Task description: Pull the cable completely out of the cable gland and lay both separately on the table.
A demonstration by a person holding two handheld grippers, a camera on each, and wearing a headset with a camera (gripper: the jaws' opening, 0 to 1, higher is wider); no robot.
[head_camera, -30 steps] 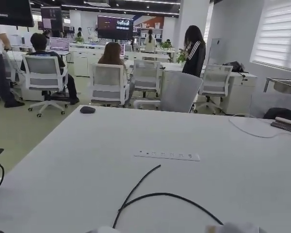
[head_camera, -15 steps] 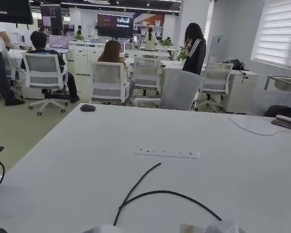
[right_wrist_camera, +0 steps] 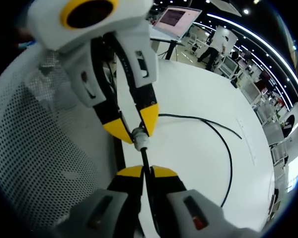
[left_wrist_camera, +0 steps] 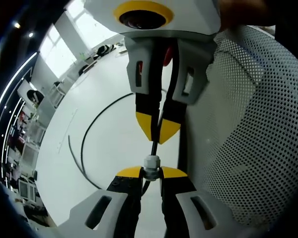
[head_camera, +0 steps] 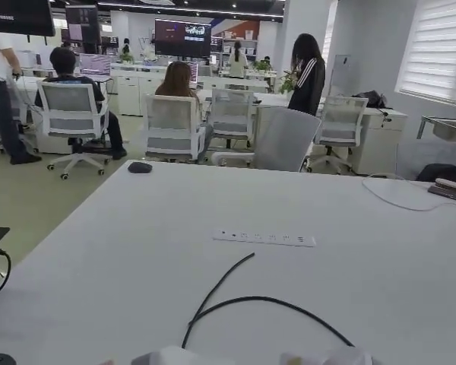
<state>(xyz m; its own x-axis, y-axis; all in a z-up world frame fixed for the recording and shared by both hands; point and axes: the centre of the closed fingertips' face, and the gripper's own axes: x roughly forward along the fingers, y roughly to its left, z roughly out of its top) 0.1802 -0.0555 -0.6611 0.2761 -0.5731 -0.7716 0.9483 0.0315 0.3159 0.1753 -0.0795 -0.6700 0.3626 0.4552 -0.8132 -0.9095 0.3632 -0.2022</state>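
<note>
Cable gland (left_wrist_camera: 150, 166) betw. clenched L gripper (left_wrist_camera: 150, 172) jaws, cable (right_wrist_camera: 143, 157) in clenched R gripper (right_wrist_camera: 147, 172) jaws.

The left gripper (left_wrist_camera: 151, 173) and right gripper (right_wrist_camera: 146, 172) are facing each other tip to tip, the left pinching the cable gland (left_wrist_camera: 151, 163) and the right clamping the cable (right_wrist_camera: 144, 157) beside it.

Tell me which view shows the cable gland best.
Left gripper view: the cable gland sits close, clamped between that view's own jaws. The right gripper view shows it farther off; the head view catches the cable.
</note>
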